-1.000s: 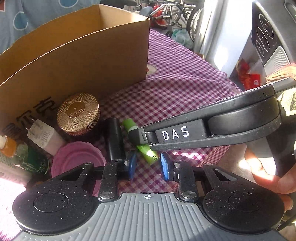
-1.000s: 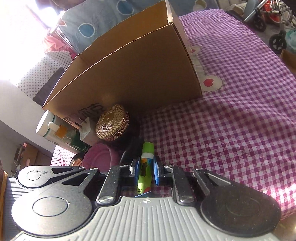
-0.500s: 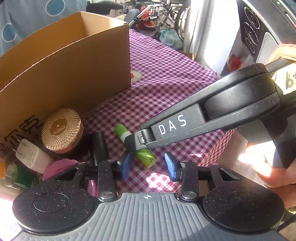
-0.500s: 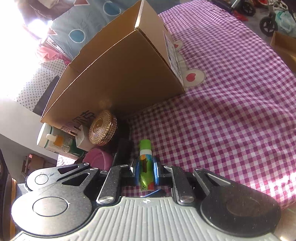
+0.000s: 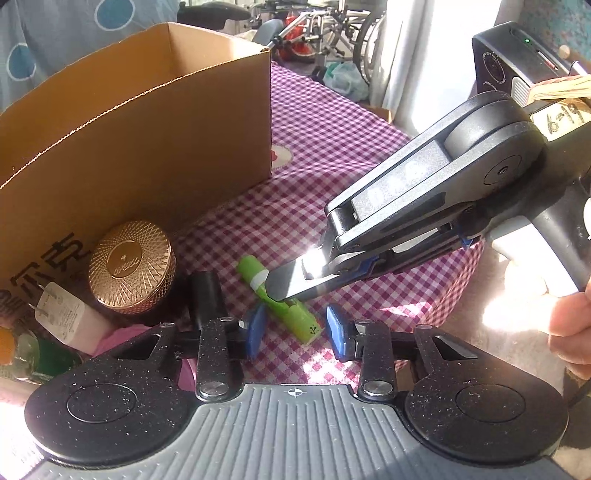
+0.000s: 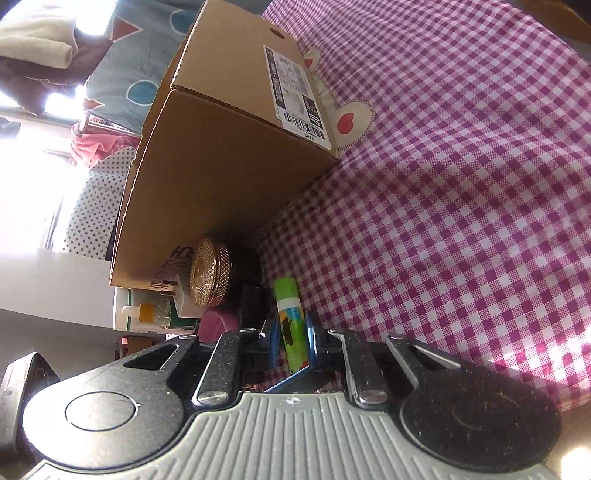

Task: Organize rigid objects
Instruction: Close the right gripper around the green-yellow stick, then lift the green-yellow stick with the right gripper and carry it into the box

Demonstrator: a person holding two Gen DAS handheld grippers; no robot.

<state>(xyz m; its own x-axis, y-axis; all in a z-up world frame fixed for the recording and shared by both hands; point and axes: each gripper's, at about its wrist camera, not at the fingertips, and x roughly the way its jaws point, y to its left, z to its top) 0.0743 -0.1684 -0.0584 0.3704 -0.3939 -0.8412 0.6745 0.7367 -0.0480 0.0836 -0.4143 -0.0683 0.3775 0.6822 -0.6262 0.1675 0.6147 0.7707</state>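
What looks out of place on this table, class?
The cardboard box stands open, yet the gold-lidded jar, white plug and black tube lie outside against its wall. The right gripper is shut on the green tube.

A lived-in home: a purple gingham tablecloth (image 5: 332,155) covers the tabletop, bicycles (image 5: 317,26) stand parked behind, folded bedding (image 6: 122,74) lies stacked nearby.

Harsh sunlight, glare on the tool (image 5: 295,275), blown-out window, fisheye-bent edges
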